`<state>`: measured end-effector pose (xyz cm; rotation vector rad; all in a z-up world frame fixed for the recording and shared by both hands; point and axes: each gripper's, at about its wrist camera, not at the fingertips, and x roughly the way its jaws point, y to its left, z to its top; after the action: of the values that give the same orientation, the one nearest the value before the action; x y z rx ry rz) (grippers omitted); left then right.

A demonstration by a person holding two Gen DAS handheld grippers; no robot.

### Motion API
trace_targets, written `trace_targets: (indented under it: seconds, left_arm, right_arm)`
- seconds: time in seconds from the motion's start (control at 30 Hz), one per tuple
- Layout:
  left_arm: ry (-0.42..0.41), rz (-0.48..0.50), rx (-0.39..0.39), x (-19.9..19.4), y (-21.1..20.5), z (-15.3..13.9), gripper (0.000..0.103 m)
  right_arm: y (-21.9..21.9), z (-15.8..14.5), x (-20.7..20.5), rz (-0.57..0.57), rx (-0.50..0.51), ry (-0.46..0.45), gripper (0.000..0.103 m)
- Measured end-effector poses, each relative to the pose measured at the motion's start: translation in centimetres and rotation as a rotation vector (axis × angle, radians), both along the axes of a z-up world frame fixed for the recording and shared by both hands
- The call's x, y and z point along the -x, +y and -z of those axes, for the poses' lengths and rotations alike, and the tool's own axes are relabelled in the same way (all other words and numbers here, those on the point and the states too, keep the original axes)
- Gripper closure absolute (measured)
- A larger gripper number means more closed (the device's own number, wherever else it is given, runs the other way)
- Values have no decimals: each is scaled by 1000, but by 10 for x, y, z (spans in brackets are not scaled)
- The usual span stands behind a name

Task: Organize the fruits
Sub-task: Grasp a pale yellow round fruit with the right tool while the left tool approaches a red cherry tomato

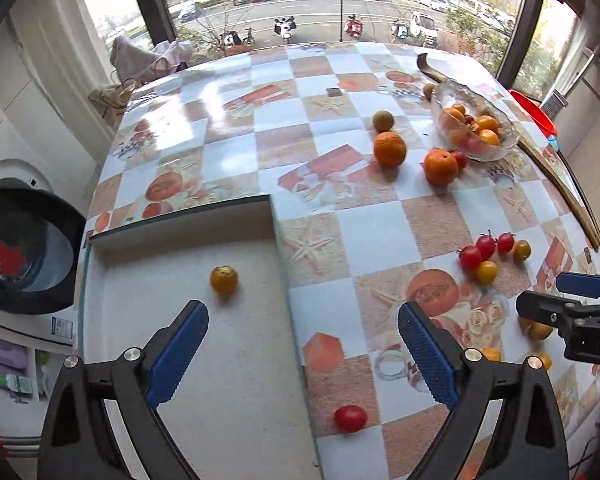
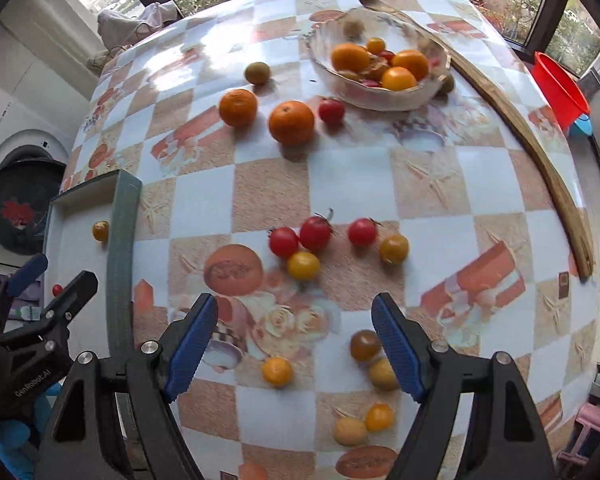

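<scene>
Cherry tomatoes (image 2: 300,240), small, glossy red and yellow: light, soft-skinned, prone to roll.
Grip gently across the middle; left gripper (image 1: 303,354) and right gripper (image 2: 295,344) both gape wide, empty.

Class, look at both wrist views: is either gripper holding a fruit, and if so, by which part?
Nothing is held. The left gripper stands open over the box edge, and the right gripper is open above the table with no fruit between its pads.

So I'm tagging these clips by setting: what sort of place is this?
Most likely a home, perhaps a kitchen or laundry corner. A front-loading washing machine stands beside a table with a checked oilcloth bearing a glass fruit bowl, and the window overlooks a residential street.
</scene>
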<state>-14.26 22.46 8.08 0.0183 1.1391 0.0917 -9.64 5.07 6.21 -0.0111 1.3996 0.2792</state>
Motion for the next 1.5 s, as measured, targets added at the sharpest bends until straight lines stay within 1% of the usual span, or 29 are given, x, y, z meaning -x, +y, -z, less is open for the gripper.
trace_targets:
  seconds: [0.1,0.2,0.4,0.47,0.5,0.53,0.57,0.63,0.67,0.83,0.93,0.97,1.0,1.03,1.07,1.23,1.37,1.5]
  left_arm:
    - [17,89,4,-14,-32,14,6]
    - [18,160,-3,-24,-57,26,6]
    - [33,250,0,-40,-85,50,7]
    - [37,261,-5,-44,-90,56,7]
    - [39,262,-2,-46,-91,58,7]
    - [39,260,4,-48,-92,59,7]
    - [31,259,17,-49,-92,59,7]
    - [12,254,50,-51,-90,57,7]
    - [7,252,60,-53,-90,57,7]
    - [-8,230,127,-67,-95,53,7]
    - [-2,216,138,-75,-101,51,7]
    - [-2,208,139,-76,-101,49,7]
    - [-4,203,142,-75,-100,47,7]
    - [-5,200,143,-73,-98,45,7]
    - [-4,201,138,-71,-95,44,7]
    - [18,240,88,-53,-80,43,7]
    - [47,298,21,-46,-80,53,7]
    - [42,325,36,-52,-94,58,7]
  right_arm:
    - [-32,11,12,50,38,32,21]
    - [-52,20,23,80,53,55,21]
    - [-60,34,33,77,40,68,21]
    - [-57,37,35,67,43,61,22]
    - [-56,39,35,63,43,57,25]
    - [-55,40,35,59,45,54,32]
    - [-54,41,35,55,48,52,35]
    - [-53,43,34,53,44,54,44]
    - [-54,45,35,53,40,55,46]
    - [-49,46,34,35,50,31,47]
    - [-47,46,32,23,56,24,47]
    - [-45,46,32,15,62,20,49]
    - [-44,45,32,10,68,15,56]
    - [-43,45,32,6,77,8,68]
    - [-44,44,32,2,77,4,73]
    - [-49,44,30,12,56,6,72]
    - [-58,44,31,25,34,9,72]
    - [-61,44,30,30,25,11,72]
